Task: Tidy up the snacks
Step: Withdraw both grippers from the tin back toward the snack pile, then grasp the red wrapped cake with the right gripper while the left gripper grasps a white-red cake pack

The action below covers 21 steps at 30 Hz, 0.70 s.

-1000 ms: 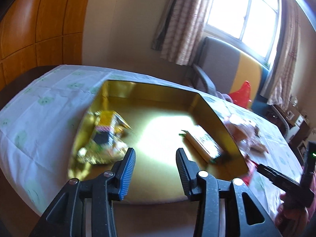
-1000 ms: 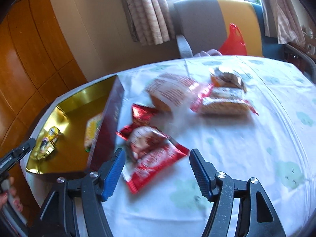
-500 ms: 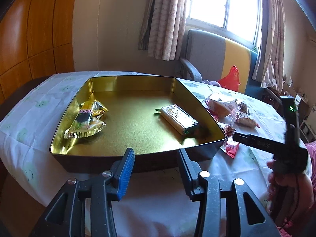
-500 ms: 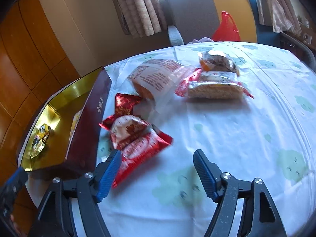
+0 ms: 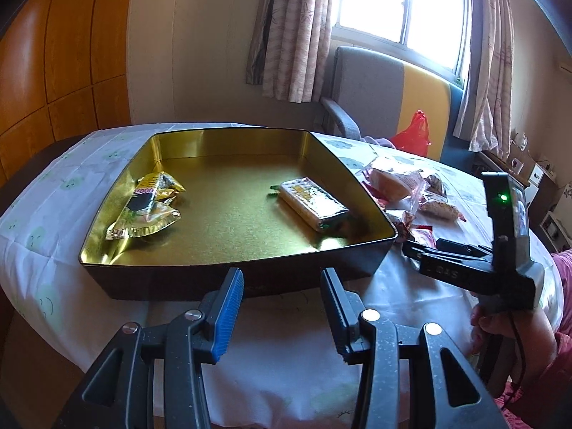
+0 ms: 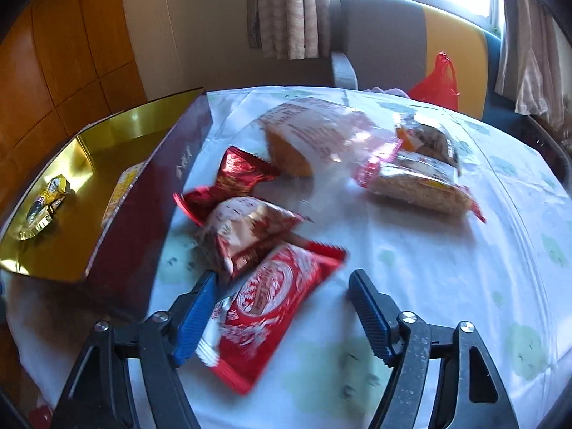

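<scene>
A gold-lined tin box sits on the table; it also shows at left in the right wrist view. Inside lie a yellow-black snack packet and a pale wrapped bar. My left gripper is open and empty, just short of the box's near wall. My right gripper is open, and a flat red-and-white packet lies between its fingers. Beyond it lie a pinkish puffed packet, a dark red packet, a bagged cake and an oat bar.
The table has a white cloth with green prints. A grey and yellow armchair with a red bag stands behind it by the window. The right gripper's body shows at right in the left wrist view.
My left gripper has pulled back from above the box to in front of its near wall. My right gripper has moved forward and down onto the red-and-white packet.
</scene>
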Motion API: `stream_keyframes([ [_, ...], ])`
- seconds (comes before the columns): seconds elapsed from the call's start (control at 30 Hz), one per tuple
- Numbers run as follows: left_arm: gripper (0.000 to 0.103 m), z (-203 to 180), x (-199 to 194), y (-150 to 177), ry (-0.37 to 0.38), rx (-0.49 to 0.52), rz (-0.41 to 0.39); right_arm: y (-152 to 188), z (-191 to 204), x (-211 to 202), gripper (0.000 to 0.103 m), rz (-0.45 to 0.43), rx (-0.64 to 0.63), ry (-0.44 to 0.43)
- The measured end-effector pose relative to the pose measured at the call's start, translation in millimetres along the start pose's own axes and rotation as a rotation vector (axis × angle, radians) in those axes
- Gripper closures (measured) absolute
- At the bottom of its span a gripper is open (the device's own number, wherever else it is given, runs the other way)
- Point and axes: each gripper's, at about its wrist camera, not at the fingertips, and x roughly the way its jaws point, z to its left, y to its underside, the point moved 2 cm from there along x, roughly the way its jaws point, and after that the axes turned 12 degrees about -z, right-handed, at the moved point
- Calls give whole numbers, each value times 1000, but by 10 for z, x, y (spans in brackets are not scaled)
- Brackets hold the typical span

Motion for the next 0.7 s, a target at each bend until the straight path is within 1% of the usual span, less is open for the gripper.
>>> stream_keyframes([
  [0.07, 57, -46, 7, -3, 9, 10, -1, 23, -90, -54, 41, -3, -10, 10],
  [0.13, 57, -101, 18, -6, 16, 26, 1, 41, -203, -105, 42, -6, -5, 26],
  [0.2, 57, -157, 27, -4, 26, 35, 1, 46, -344, -140, 52, -12, 22, 27],
  [0.27, 57, -208, 35, -1, 34, 43, 5, 34, -436, -161, 53, -16, 37, 26],
  [0.33, 57, -263, 28, 0, 43, 55, 3, 30, -517, -171, 53, -18, 37, 44],
  [0.43, 57, -338, 22, 2, 53, 76, 3, 36, -636, -195, 53, -21, 63, 44],
  [0.6, 57, -448, 25, 16, 73, 91, 13, 44, -851, -252, 52, -20, 102, 123],
  [0.63, 57, -474, 23, 17, 77, 94, 13, 40, -903, -265, 50, -24, 120, 132],
  [0.67, 57, -496, 22, 17, 82, 98, 14, 37, -951, -278, 46, -32, 136, 129],
  [0.7, 57, -526, 26, 15, 91, 102, 16, 32, -987, -280, 37, -38, 149, 111],
])
